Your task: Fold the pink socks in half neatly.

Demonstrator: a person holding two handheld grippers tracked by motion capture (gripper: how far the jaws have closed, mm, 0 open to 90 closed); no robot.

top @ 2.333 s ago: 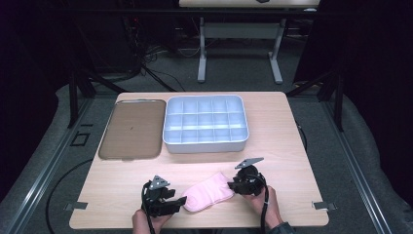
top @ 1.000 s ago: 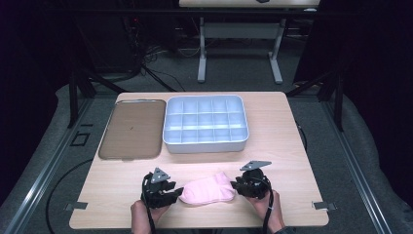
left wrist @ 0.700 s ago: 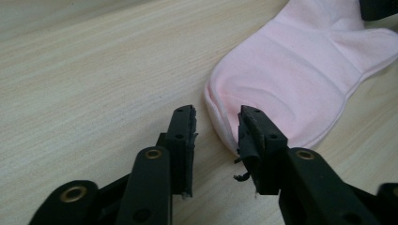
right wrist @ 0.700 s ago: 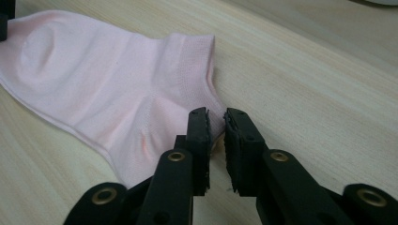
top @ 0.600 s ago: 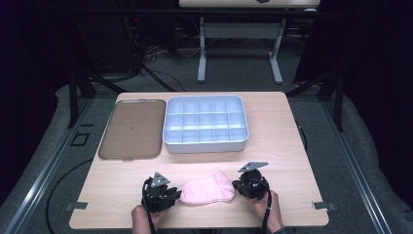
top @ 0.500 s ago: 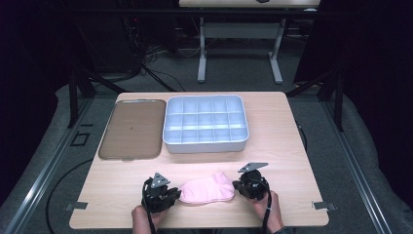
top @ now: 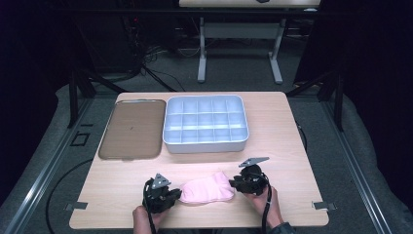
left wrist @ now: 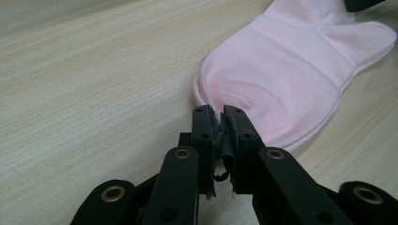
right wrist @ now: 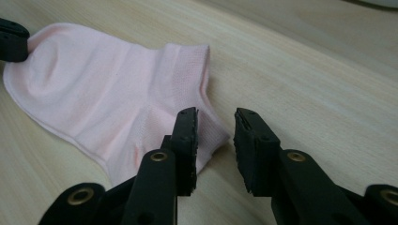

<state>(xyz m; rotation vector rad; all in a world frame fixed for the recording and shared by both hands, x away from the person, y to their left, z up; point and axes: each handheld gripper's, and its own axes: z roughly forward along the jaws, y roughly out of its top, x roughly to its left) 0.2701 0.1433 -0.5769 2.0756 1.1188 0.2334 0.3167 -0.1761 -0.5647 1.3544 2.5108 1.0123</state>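
I see the small pink knitted sock (top: 206, 189) lying flat on the pale wooden table (top: 282, 126), near its front edge and well in front of the light grey plastic divided box (top: 205, 124). My left gripper (left wrist: 217, 118) sits at the sock's toe end with its jaws pressed together, pinching the fabric edge. My right gripper (right wrist: 215, 123) sits at the sock's cuff end, jaws apart, one jaw over the cuff corner and the other over bare wood beside it.
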